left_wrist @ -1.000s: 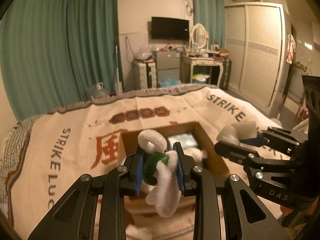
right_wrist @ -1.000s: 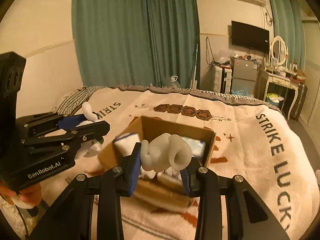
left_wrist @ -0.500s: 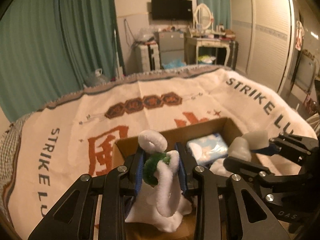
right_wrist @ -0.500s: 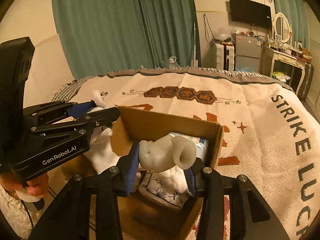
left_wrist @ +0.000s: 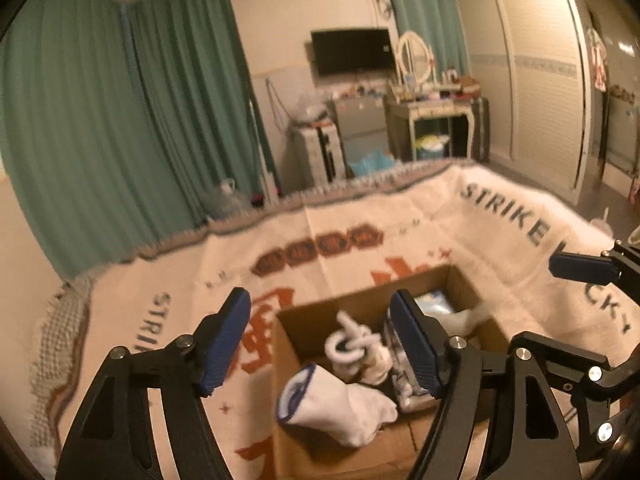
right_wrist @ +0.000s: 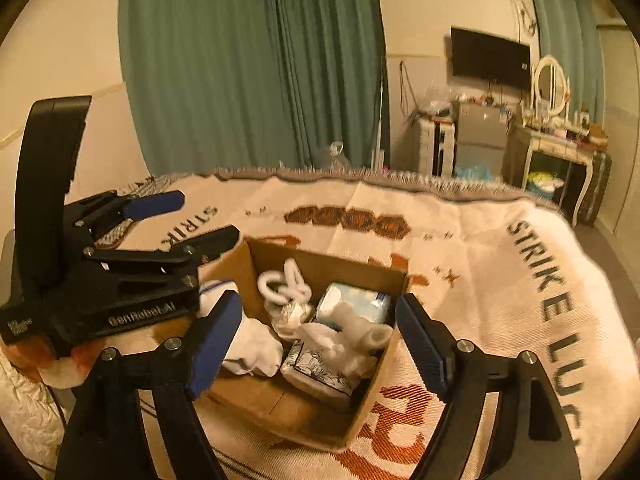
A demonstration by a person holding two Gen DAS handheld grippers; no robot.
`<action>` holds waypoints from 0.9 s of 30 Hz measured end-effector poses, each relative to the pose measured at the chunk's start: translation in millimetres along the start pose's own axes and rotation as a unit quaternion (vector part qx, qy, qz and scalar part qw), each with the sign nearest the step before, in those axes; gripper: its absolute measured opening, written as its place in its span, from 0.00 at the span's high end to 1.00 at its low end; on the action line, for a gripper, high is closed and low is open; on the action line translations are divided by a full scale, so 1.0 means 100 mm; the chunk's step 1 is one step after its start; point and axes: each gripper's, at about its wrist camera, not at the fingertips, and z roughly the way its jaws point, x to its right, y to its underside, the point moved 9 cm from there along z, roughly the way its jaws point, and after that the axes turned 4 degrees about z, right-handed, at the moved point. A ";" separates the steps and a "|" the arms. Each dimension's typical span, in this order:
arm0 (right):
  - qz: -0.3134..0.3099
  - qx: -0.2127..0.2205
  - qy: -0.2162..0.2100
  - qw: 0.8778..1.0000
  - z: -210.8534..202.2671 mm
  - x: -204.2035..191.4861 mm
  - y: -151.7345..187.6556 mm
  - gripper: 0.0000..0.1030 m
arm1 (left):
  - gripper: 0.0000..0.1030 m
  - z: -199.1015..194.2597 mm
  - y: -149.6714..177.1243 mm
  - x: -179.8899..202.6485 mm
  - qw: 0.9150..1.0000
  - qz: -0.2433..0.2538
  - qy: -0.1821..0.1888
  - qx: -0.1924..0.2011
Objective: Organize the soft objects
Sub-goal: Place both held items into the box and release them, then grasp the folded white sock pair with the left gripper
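Note:
An open cardboard box (left_wrist: 348,308) (right_wrist: 328,262) sits on the bed blanket. Inside lie a white fuzzy twisted toy (left_wrist: 352,340) (right_wrist: 286,284), a white sock (left_wrist: 336,404) (right_wrist: 252,344), a pale soft toy (right_wrist: 362,330), a blue-white packet (right_wrist: 354,300) and a patterned packet (right_wrist: 316,368). My left gripper (left_wrist: 320,340) is open and empty above the box's left part; it also shows in the right wrist view (right_wrist: 192,220). My right gripper (right_wrist: 318,346) is open and empty above the box; one blue pad shows in the left wrist view (left_wrist: 580,270).
The cream blanket (right_wrist: 480,264) with "STRIKE LUCKY" lettering covers the bed. Green curtains (right_wrist: 248,68), a TV (right_wrist: 490,58), a dresser with mirror (right_wrist: 556,136) and a white wardrobe (left_wrist: 532,72) stand beyond the bed's far edge.
Both grippers opened and let go: the fuzzy white-and-green toy and the pale soft toy now lie in the box. Both grippers have pulled back from it.

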 end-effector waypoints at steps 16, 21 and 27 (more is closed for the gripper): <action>-0.026 0.033 0.056 0.998 -1.27 -0.40 0.08 0.00 | 0.11 -1.36 0.25 -0.34 0.996 -0.061 -0.036 0.060; -0.003 0.027 0.061 0.998 -1.14 -0.37 0.37 0.00 | 0.11 -1.25 0.60 -0.20 0.995 -0.075 -0.043 0.040; 0.021 0.015 0.058 0.998 -0.83 -0.32 0.74 0.00 | 0.11 -0.91 1.11 0.02 0.998 -0.059 -0.037 0.000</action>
